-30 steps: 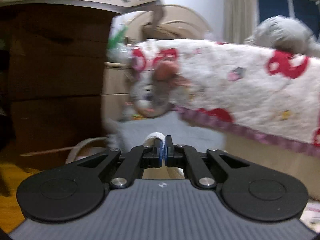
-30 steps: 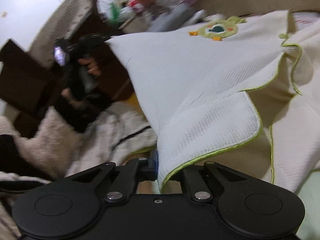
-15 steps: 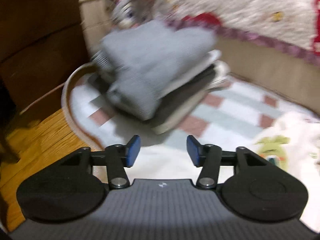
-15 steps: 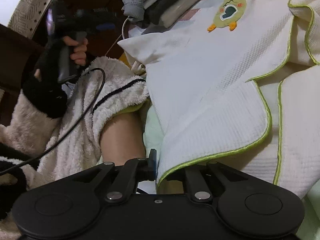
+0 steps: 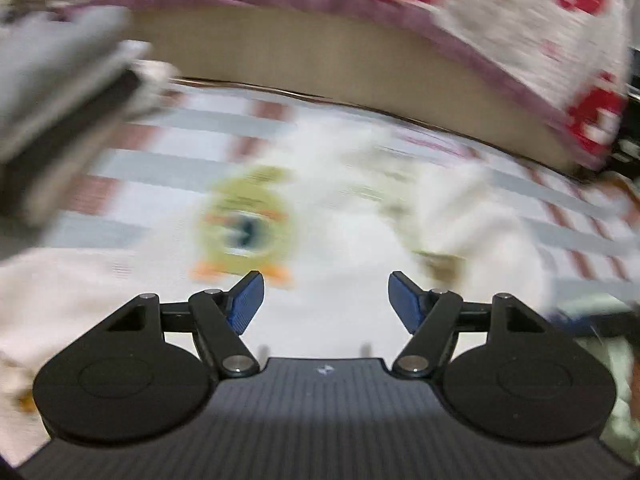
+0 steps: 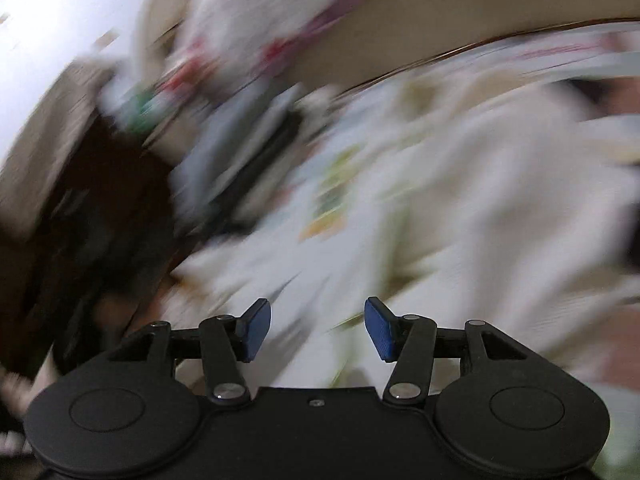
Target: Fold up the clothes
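Note:
A cream garment with lime piping and a green duck patch lies spread on a checked mat, blurred by motion. My left gripper hangs over it just this side of the patch; its jaws are opening and nothing sits between the blue pads. In the right wrist view the same garment fills the middle and right, badly smeared. My right gripper is above its near part, jaws opening, with no cloth pinched between the pads.
A stack of folded grey and dark clothes sits at the far left on the mat. A bed base with a white and red fleece blanket runs along the back. Dark wooden furniture stands at the left.
Both grippers went from shut to open; the right one let go of the garment's piped edge. The left gripper swung down from the bed towards the garment on the mat.

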Motion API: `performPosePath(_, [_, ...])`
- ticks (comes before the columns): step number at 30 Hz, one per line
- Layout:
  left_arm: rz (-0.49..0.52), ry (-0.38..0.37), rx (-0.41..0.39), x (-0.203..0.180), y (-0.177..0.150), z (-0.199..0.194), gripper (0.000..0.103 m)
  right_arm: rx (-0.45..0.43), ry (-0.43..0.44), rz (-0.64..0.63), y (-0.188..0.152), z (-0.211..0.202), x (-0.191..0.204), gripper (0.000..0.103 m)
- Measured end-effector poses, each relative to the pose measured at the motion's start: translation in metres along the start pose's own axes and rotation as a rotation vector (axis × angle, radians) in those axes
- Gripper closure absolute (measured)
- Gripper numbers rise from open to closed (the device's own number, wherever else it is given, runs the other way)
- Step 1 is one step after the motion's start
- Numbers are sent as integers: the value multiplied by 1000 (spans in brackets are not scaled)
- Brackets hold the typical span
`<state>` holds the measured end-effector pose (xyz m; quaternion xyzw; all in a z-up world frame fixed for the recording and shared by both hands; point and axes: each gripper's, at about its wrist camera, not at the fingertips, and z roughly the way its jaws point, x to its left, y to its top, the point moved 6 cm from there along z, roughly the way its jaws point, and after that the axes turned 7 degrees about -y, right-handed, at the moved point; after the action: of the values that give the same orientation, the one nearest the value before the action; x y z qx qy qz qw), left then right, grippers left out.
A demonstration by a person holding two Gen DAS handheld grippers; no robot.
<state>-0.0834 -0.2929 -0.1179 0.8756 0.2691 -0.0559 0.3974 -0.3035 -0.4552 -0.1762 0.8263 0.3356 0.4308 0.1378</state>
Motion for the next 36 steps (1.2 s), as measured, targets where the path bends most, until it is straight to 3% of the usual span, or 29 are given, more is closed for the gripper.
performPosePath(4, [71,-148,94,-64,-18,42,34,-59,-321,106,12,-31,-57,45])
performPosePath(6, [122,-166,152,-90,-30,65,34,-76,-399,173,6,-39,-75,45])
performPosePath(10, [283,-95,220,-124,-55,98,31,-107,-347,367,-15,-38,-99,45])
performPosePath(12, [390,-53,236,-134,-63,112,27,-111,-318,398,-20,-35,-102,45])
performPosePath(14, [392,-53,243,-133,-62,115,29,-110,-289,418,-24,-31,-105,45])
performPosePath(15, [392,-54,246,-132,-62,117,54,-112,-279,420,-22,-28,-105,45])
performPosePath(16, [393,-54,250,-131,-61,118,96,-114,-270,421,-20,-25,-104,45])
performPosePath(17, [394,-54,253,-131,-61,120,95,-120,-263,417,-20,-24,-101,45])
performPosePath(21, [298,-48,116,-107,-32,82,96,-124,-276,379,-21,-25,-100,45])
performPosePath(23, [272,-15,3,-88,-15,47,96,-120,-297,364,-22,-25,-101,45])
performPosePath(25, [285,45,-94,-70,-4,18,96,-95,-388,247,-22,-20,-95,44])
performPosePath(27, [207,59,-144,-42,5,-5,96,-71,-470,123,-22,-13,-87,44])
performPosePath(29, [125,74,-186,-13,12,-24,96,-53,-446,82,-22,-6,-78,44])
performPosePath(33, [-51,121,-207,42,9,-31,96,-48,-311,151,-21,7,-64,44])
performPosePath(36, [-136,187,-213,71,1,-33,96,-34,-330,111,-21,19,-54,44])
